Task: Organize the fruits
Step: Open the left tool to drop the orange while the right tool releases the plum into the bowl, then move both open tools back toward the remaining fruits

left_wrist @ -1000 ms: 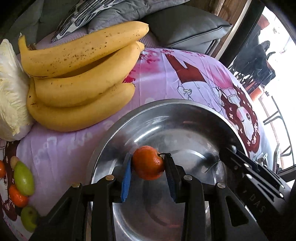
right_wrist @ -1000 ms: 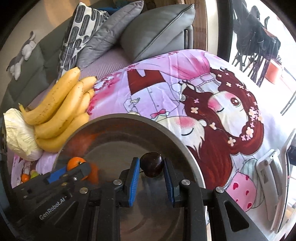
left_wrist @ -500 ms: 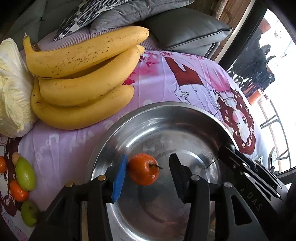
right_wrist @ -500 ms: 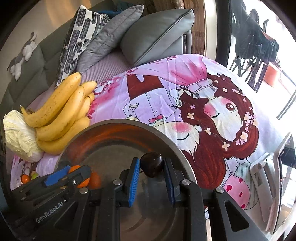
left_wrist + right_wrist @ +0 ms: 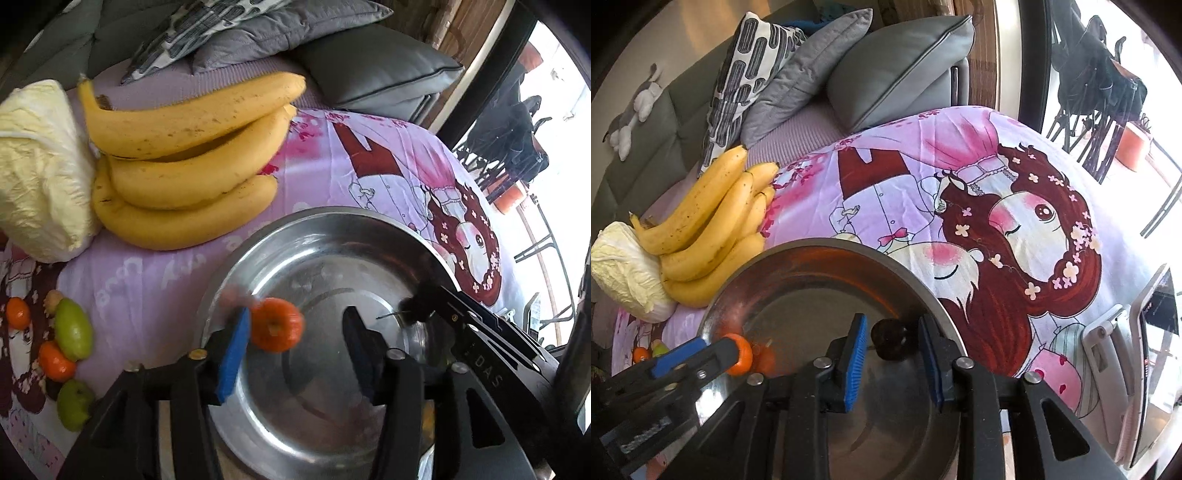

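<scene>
A steel bowl point(image 5: 332, 221) sits on the pink cartoon cloth. My left gripper point(image 5: 297, 332) hangs over its left side. Its jaws are opening, and a tangerine point(image 5: 277, 325) lies between them, close against the left blue pad point(image 5: 232, 354) with a wide gap to the right one. My right gripper point(image 5: 893, 332) is over the bowl's point(image 5: 820, 245) right side. Its jaws are opening too, and a small dark round fruit point(image 5: 888, 341) sits between them with a sliver of space on each side. In the right wrist view the tangerine point(image 5: 738, 352) shows beside the left gripper's fingers point(image 5: 698, 354).
A bunch of bananas point(image 5: 184, 162) and a pale cabbage point(image 5: 37, 173) lie left of the bowl. Small green fruits point(image 5: 74, 328) and tangerines point(image 5: 55, 360) are scattered at the cloth's left edge. Grey cushions point(image 5: 369, 70) are behind. A white device stand point(image 5: 1137, 350) is at the right.
Both pairs of jaws have spread apart. The tangerine and the dark fruit are no longer pinched. The left gripper has lifted a little; the right one stayed put.
</scene>
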The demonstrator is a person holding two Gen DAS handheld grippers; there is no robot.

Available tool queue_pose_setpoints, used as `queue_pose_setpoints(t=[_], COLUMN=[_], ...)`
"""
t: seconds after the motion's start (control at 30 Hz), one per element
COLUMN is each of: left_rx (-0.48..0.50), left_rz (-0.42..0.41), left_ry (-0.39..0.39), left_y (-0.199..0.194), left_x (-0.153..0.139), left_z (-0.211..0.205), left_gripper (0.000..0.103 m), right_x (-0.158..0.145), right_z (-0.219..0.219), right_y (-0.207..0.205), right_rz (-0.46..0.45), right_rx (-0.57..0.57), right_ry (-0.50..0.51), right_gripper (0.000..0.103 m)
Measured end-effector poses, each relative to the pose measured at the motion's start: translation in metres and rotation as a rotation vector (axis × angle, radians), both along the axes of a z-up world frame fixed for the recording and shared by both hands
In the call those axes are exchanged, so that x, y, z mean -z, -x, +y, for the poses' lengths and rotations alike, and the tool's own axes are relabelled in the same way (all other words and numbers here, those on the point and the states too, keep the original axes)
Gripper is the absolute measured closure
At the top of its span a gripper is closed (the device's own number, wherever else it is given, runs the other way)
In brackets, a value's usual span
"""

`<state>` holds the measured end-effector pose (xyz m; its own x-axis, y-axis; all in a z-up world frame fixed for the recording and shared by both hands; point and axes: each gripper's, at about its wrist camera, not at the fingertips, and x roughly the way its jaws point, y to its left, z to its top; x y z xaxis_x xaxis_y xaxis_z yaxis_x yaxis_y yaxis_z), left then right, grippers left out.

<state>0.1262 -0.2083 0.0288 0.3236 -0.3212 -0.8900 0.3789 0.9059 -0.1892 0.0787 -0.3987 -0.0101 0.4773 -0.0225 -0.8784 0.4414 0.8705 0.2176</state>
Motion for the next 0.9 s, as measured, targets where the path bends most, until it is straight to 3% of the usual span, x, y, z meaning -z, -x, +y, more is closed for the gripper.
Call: queue_pose_setpoints(t=[0.07,0.13,0.2,0.3,0.37,0.7,0.77,0.9], left_rx=[-0.021,-0.033,-0.034,-0.05,-0.065,-0.152,-0.169,-0.189], left_rz=[-0.007,-0.011,-0.015,-0.018,-0.03,-0.047,-0.053,-0.1], left_ry=[0.0,-0.004,-0.01,-0.01,-0.013,-0.062,-0.07,-0.089], left_y=[0.003,0.006,0.009,0.014,0.016,0.024,0.026,0.032], left_x=[-0.006,-0.011,-0.014,-0.019,-0.022,-0.011,-0.008,-0.006], left_z=[0.008,0.013,0.018,0.028,0.035,0.074,0.083,0.093], left_gripper=[0.043,0.043,0.043,0.039,0.024,0.015,0.009,0.008], right_x=[-0.002,-0.006,-0.013,-0.019,-0.021,-0.018,-0.018,-0.018], right_z=[0.001,0.005,0.012,0.015,0.017,0.035,0.039,0.049], right_y=[0.001,0.003,0.004,0.008,0.01,0.013,0.013,0.013], right_rz=[-0.01,-0.009,-0.008,-0.016,-0.021,0.002,0.005,0.005], right_rx=[-0.01,-0.022,-0.035,-0.046,-0.055,-0.115,-0.127,-0.153], right_ry=[-0.017,-0.009,0.038,0.032,0.026,0.043,0.048,0.062], right_gripper=[0.046,0.04,0.038,0.034,0.032,0.019,0.017,0.006])
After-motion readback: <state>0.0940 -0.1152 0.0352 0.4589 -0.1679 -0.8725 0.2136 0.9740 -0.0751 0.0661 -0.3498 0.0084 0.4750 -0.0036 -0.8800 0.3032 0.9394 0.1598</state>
